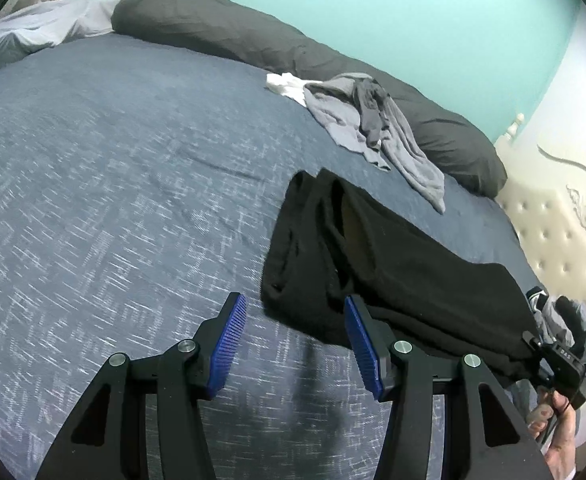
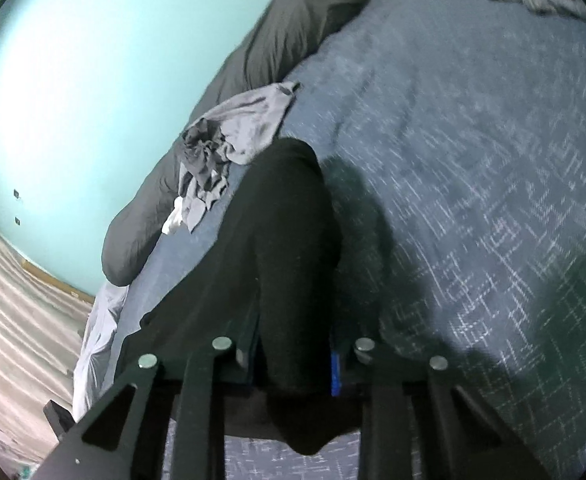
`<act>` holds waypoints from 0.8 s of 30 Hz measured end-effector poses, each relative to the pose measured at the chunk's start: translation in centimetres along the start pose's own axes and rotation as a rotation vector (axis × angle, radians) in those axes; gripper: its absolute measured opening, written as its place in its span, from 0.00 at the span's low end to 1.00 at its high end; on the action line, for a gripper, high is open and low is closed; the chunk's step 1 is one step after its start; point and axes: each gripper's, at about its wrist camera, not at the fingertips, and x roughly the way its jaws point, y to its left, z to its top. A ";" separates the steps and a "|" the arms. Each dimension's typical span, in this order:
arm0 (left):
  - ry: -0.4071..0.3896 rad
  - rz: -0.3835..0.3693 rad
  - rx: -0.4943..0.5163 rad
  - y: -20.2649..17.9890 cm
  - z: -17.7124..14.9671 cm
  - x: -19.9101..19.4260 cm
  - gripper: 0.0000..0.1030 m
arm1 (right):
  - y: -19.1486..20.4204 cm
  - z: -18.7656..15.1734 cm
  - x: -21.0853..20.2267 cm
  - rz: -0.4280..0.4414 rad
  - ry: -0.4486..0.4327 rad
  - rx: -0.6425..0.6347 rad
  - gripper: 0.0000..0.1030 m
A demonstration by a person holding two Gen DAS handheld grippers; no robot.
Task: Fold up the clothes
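A: Black garment (image 1: 393,260) located on the blue bedspread (image 1: 113,200), stretched long, well short of the dark bolster pillow (image 1: 253,36). Far end lying flat and doubled, near end lifted off the bedspread.

B: Grip status?

A: Right gripper (image 2: 293,360) clamped on the near end of the black garment, cloth bunched thick between the jaws, blue pad just visible beside it. Left gripper (image 1: 293,344) standing about half open, nothing between the pads, right finger close against the garment's near edge; contact not determinable.

B: Handling character?

A: Judged soft, limp and light, likely knit. No stiffness: sags under its own weight, folds wherever unsupported. Not fragile. Slightly bulky where doubled, so liable to slip out in layers if pinched shallow.

B: Recommended hold?

A: Corner or hem at the garment's near edge, all layers taken deep between the pads. Grey clothes (image 1: 373,120), heaped nearer the bolster pillow, left alone.
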 end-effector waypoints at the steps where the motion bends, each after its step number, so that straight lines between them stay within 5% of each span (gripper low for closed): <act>1: -0.007 0.003 -0.004 0.3 0.1 -0.3 0.54 | 0.4 0.0 -0.1 -0.006 -0.002 -0.012 0.22; 8: -0.040 0.013 -0.018 2.0 1.0 -2.0 0.54 | 3.9 1.0 -1.0 -0.044 -0.017 -0.065 0.20; 17: -0.062 -0.020 -0.055 3.4 1.3 -3.7 0.54 | 14.8 2.5 -0.6 -0.064 -0.014 -0.290 0.19; 24: -0.061 -0.042 -0.060 4.0 1.3 -4.3 0.54 | 23.9 0.4 3.0 -0.070 0.027 -0.486 0.19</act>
